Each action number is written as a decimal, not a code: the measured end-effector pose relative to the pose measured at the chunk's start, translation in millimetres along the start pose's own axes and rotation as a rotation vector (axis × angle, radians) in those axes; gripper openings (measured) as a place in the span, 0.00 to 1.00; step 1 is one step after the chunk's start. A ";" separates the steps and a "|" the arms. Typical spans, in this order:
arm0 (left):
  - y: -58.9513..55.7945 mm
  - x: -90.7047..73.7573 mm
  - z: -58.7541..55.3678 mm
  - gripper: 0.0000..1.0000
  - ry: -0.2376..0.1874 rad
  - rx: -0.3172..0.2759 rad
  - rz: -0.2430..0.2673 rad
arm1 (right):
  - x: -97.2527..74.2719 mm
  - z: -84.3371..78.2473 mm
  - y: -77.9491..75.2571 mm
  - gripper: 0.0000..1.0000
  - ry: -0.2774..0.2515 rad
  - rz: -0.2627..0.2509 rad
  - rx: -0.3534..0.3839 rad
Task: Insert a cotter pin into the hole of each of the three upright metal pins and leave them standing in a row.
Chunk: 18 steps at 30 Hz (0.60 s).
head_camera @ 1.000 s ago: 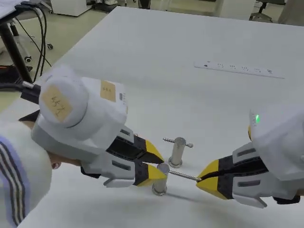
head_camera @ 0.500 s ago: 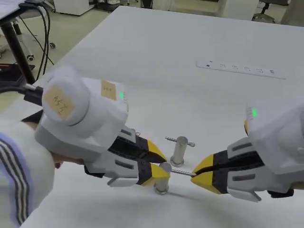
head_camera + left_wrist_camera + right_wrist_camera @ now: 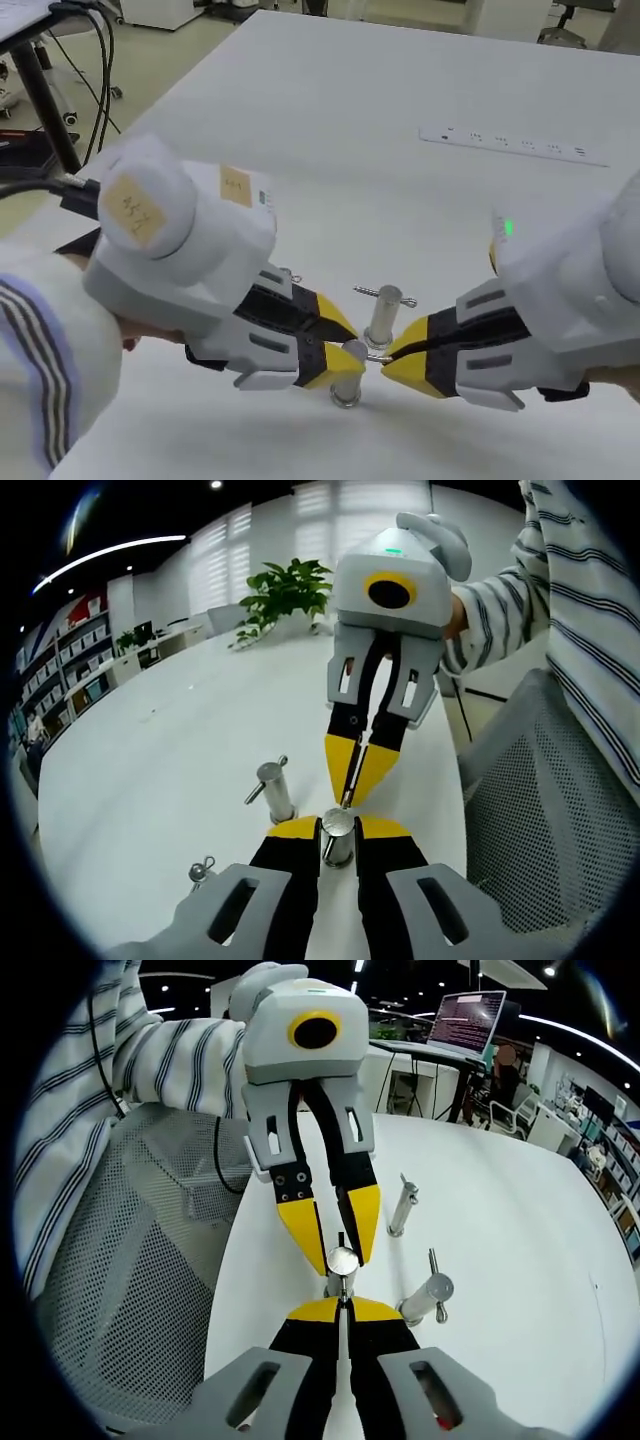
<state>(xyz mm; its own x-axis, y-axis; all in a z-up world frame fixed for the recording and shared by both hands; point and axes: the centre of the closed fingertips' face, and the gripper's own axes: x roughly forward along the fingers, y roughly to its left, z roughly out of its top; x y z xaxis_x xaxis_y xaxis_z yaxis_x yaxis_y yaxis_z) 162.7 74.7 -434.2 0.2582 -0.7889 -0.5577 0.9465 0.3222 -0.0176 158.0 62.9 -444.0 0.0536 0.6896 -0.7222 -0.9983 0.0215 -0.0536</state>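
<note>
Left gripper [image 3: 343,347] and right gripper [image 3: 390,360] bulky, white, rounded; black jaws tipped yellow. Tan handwritten labels [image 3: 135,205] and black cable [image 3: 40,186] on left, green light [image 3: 508,227] on right. White sleeve [image 3: 30,370], dark-striped.

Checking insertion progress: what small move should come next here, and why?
Probably push the right gripper slightly toward the near pin: its cotter pin shows a short stretch outside the hole, while the left gripper clamps that pin upright.

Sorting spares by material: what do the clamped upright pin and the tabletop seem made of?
The upright pin looks like bare metal, perhaps steel or aluminium: silvery, bright highlights on its top. The tabletop looks like matte white laminate or painted board: flat colour, little glare.
</note>
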 end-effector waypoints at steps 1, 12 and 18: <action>0.1 0.1 -0.2 0.09 -0.001 0.001 0.000 | 0.7 0.5 0.2 0.00 -0.003 0.003 -0.004; -0.9 0.5 -1.6 0.09 -0.002 -0.018 -0.005 | 7.9 4.5 2.2 0.00 -0.001 0.032 -0.032; -0.6 0.6 -2.0 0.10 0.000 -0.033 -0.002 | 8.8 4.3 2.0 0.00 -0.005 0.040 -0.039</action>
<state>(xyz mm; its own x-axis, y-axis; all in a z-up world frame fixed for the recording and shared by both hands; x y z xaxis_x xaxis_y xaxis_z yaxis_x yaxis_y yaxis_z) 162.0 75.1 -436.2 0.2558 -0.7894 -0.5581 0.9402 0.3375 -0.0466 156.4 72.1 -447.5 0.0135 0.6932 -0.7206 -0.9981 -0.0343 -0.0517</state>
